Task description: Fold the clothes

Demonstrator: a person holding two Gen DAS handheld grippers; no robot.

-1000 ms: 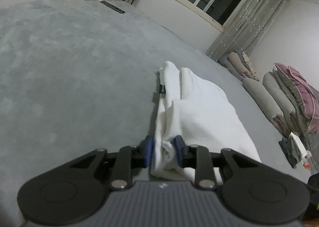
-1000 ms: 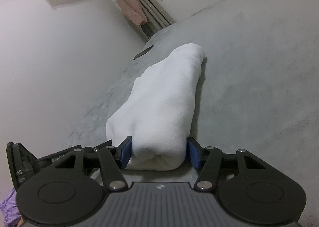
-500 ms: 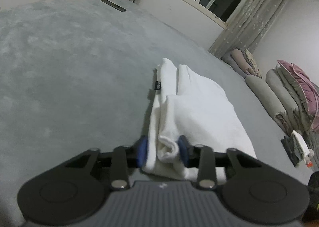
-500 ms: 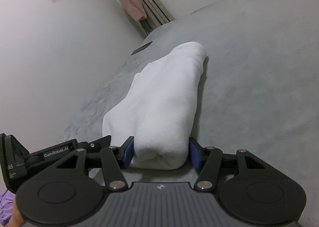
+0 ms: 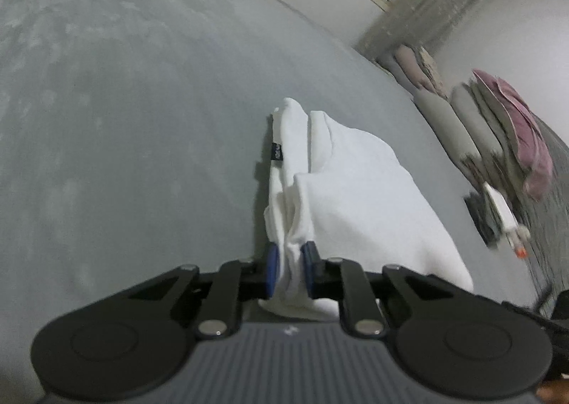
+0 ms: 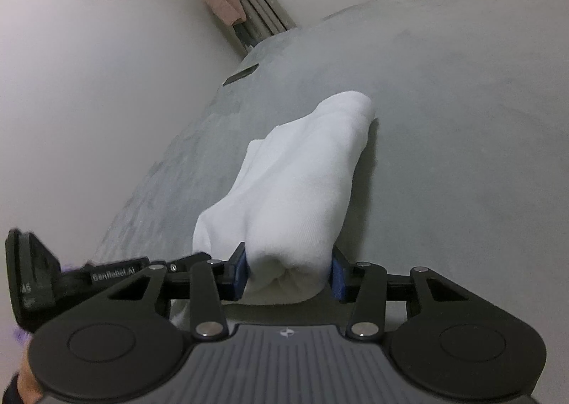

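Folded white garment (image 5: 355, 190) lying lengthwise on the grey bed cover (image 5: 124, 119), small black label showing on one edge. Left claw (image 5: 288, 269) pinched tight on a bunched fold at the near end. Right claw (image 6: 288, 274) clamped wider around the thick rolled end (image 6: 295, 190), blue pads touching cloth on both sides.

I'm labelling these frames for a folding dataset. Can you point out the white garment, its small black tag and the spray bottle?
Folded white cotton garment (image 5: 355, 190), left wrist view: top folded layer.
Small black fabric tag (image 5: 277, 152), left wrist view: tag's middle, at the garment's left edge.
White spray bottle (image 5: 503, 214), left wrist view: its body, beside the bedding pile.
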